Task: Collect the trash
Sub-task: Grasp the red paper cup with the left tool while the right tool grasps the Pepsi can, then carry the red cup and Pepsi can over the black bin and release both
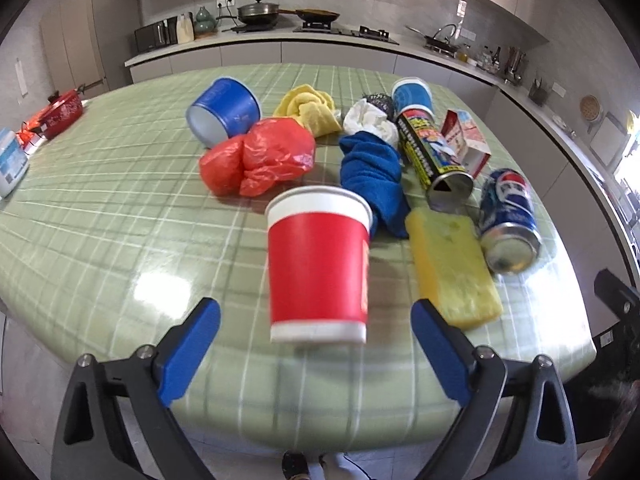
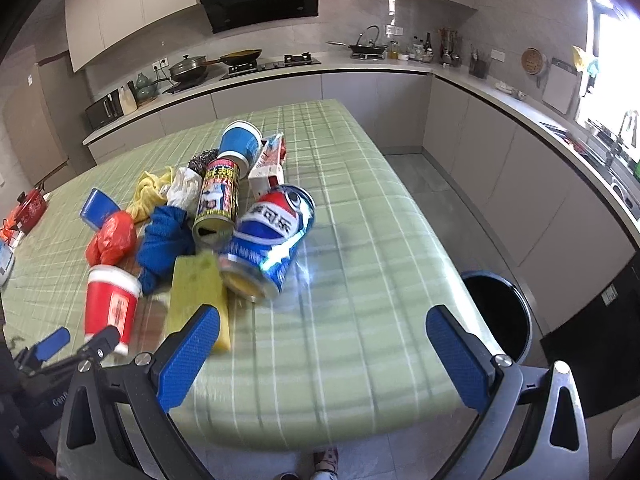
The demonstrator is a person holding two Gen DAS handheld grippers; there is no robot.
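Note:
A red paper cup (image 1: 318, 264) with a white rim stands upright near the table's front edge. My left gripper (image 1: 314, 312) is open around its base, and both blue pads stand clear of its sides. The same cup (image 2: 110, 304) shows at the left of the right wrist view. My right gripper (image 2: 324, 316) is open over bare tablecloth with nothing between its fingers. A blue Pepsi can (image 2: 272, 240) lies on its side just ahead of it, beside a yellow sponge (image 2: 198, 296).
On the green checked table (image 1: 100, 220) lie a red plastic bag (image 1: 260, 156), a blue towel (image 1: 372, 176), a snack tube (image 1: 432, 152), two blue cups, a yellow cloth (image 1: 308, 106) and a carton (image 1: 466, 140). A black bin (image 2: 500, 312) stands on the floor by the table's right side.

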